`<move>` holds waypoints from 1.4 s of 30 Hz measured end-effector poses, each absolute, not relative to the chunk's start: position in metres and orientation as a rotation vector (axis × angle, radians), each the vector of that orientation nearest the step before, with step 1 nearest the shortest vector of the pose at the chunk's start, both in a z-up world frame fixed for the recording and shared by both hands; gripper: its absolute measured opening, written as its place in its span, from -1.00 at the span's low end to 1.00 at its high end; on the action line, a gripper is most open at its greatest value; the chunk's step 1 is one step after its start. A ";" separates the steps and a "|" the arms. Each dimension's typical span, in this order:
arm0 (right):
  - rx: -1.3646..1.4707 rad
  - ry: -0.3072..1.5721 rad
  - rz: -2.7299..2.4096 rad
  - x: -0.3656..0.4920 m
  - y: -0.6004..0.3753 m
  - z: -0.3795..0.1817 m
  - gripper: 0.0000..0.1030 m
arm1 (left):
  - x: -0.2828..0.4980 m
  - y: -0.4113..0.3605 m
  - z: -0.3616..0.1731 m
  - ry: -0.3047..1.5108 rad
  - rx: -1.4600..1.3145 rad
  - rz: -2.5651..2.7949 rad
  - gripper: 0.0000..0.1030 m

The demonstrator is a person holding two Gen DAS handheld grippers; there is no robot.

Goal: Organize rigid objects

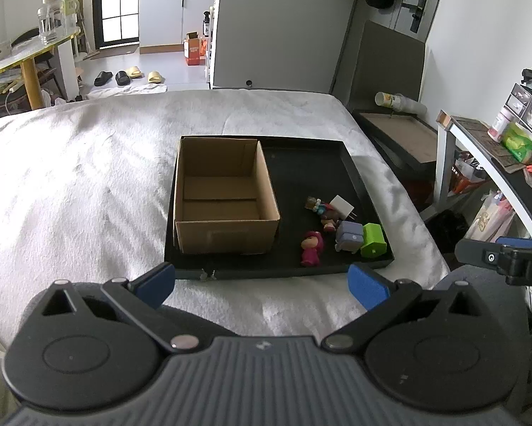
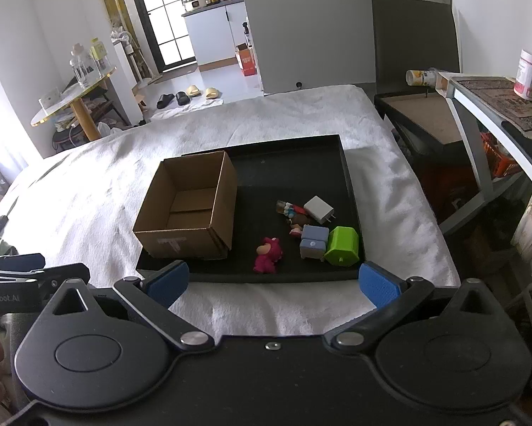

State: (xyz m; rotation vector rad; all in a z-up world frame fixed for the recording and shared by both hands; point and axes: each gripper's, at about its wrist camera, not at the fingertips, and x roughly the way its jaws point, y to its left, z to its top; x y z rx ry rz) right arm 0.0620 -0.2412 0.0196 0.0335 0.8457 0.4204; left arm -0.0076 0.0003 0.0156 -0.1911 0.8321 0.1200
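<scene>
Black tray (image 1: 354,177) on a bed (image 1: 88,177) covered in white cloth; all positions below are given relative to this tray.

Cardboard box (image 1: 223,195): plain brown corrugated card, top open, inner flaps visible on its floor, no contents visible. It fills the left half of the tray, its near wall close to the tray's near rim.

Loose rigid objects, clustered in the tray's near right corner:
- pink bear figure (image 2: 267,255), magenta with a lighter face, lying nearest the box and close to the near rim;
- grey-blue block (image 2: 313,241), two rounded boxy parts with a small white dot, right of the bear;
- green block (image 2: 342,246), bright lime, house-shaped, touching the grey-blue block and closest to the right rim;
- white charger (image 2: 321,209), a square plug with two metal prongs, farther from the near rim than the blocks;
- small multicoloured figures (image 2: 294,214), brown, red and blue, lying beside the charger; details too small to resolve.

Left gripper (image 1: 262,284): jaws spread wide with blue pads (image 1: 155,282), holding nothing, poised over the bed just short of the tray's near rim. Right gripper (image 2: 273,284): jaws likewise wide apart and empty, at the same near rim, facing the object cluster.
</scene>
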 end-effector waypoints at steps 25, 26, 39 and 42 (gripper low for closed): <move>0.034 0.841 0.418 0.062 -0.243 0.022 1.00 | -0.011 0.002 0.023 0.813 -0.201 0.127 1.00; 0.035 0.840 0.418 0.062 -0.244 0.022 1.00 | -0.012 0.002 0.024 0.811 -0.201 0.127 1.00; 0.041 0.832 0.396 0.075 -0.247 0.017 1.00 | 0.000 0.012 0.017 0.784 -0.221 0.127 1.00; 0.054 0.833 0.389 0.081 -0.246 0.010 1.00 | 0.008 0.016 0.012 0.784 -0.224 0.127 0.99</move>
